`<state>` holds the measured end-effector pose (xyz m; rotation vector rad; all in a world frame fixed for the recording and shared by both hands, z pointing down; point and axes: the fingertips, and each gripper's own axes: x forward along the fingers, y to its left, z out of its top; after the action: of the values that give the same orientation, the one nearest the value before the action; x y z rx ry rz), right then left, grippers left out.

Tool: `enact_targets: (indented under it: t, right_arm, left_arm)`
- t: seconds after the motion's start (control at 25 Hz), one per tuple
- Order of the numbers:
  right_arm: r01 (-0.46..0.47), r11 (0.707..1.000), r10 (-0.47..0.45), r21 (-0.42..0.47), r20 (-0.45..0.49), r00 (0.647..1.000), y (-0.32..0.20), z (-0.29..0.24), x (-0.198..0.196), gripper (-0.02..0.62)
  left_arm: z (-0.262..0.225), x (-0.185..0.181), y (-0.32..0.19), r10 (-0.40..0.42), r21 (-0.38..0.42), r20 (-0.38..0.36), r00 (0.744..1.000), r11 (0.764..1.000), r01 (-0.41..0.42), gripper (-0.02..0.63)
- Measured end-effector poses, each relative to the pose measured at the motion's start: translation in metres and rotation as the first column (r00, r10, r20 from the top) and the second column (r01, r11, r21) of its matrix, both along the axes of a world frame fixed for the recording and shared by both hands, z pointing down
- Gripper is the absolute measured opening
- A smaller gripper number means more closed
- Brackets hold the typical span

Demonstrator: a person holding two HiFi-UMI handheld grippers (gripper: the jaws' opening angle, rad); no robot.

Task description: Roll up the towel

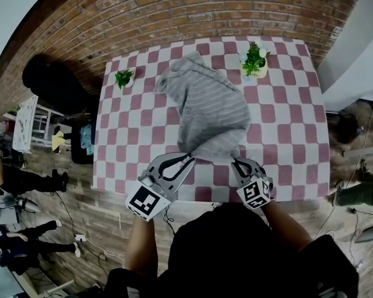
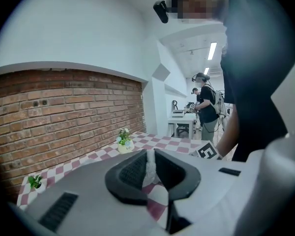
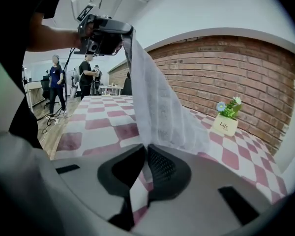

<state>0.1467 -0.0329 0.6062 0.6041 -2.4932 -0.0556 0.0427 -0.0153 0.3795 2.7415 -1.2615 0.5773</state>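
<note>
Two corners of the striped towel (image 1: 206,107) are pinched: left gripper (image 2: 149,165) and right gripper (image 3: 145,154) both clamp its near edge above the checkered table (image 1: 132,143).

The towel (image 1: 205,110) is lying across the middle of the counter (image 1: 286,135), its near end hanging between the left tool (image 1: 188,159) and right tool (image 1: 235,162). The left plant (image 1: 124,77) and right plant (image 1: 255,59) are standing either side of it, before the brick wall (image 1: 143,17).

Grey left gripper (image 1: 189,158), black fingers (image 2: 132,173), black shirt (image 1: 236,253)
</note>
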Motion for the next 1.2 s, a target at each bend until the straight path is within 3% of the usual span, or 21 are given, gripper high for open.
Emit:
enact_targets:
  t: [0.2,0.36,0.48,0.68,0.84,1.0,1.08,1.2]
  right_arm:
    - [-0.025,0.997,0.024,0.074,0.013,1.000,-0.014,-0.018,0.016,0.021]
    - [-0.047,0.984,0.042,0.171,0.031,0.999,-0.033,-0.054,0.028,0.018]
    - [-0.054,0.958,0.045,0.280,0.041,0.998,-0.050,-0.097,0.029,0.018]
    - [-0.078,0.914,0.055,0.397,0.070,0.996,-0.076,-0.166,0.011,0.017]
    - [-0.022,0.856,0.046,0.516,-0.035,0.998,-0.101,-0.179,-0.024,0.017]
    - [0.030,0.837,0.051,0.546,-0.132,0.990,-0.143,-0.176,-0.068,0.017]
    - [0.058,0.821,0.055,0.568,-0.180,0.982,-0.172,-0.175,-0.086,0.017]
    - [0.101,0.781,0.069,0.617,-0.245,0.967,-0.221,-0.185,-0.108,0.017]
  left_arm:
    - [0.000,-0.014,-0.002,-0.081,0.051,0.050,0.995,0.996,0.078,0.037]
    - [0.003,-0.038,-0.003,-0.209,0.109,0.105,0.972,0.974,0.198,0.035]
    - [0.008,-0.058,-0.003,-0.289,0.128,0.110,0.951,0.953,0.274,0.035]
    - [0.014,-0.090,-0.010,-0.331,0.143,0.082,0.940,0.937,0.318,0.035]
    - [0.033,-0.128,-0.035,-0.356,0.117,0.082,0.931,0.931,0.346,0.037]
    - [0.058,-0.169,-0.082,-0.378,0.080,0.128,0.917,0.925,0.371,0.035]
    - [0.062,-0.187,-0.112,-0.375,0.092,0.193,0.907,0.927,0.364,0.035]
    - [0.047,-0.206,-0.164,-0.359,0.149,0.334,0.871,0.933,0.327,0.035]
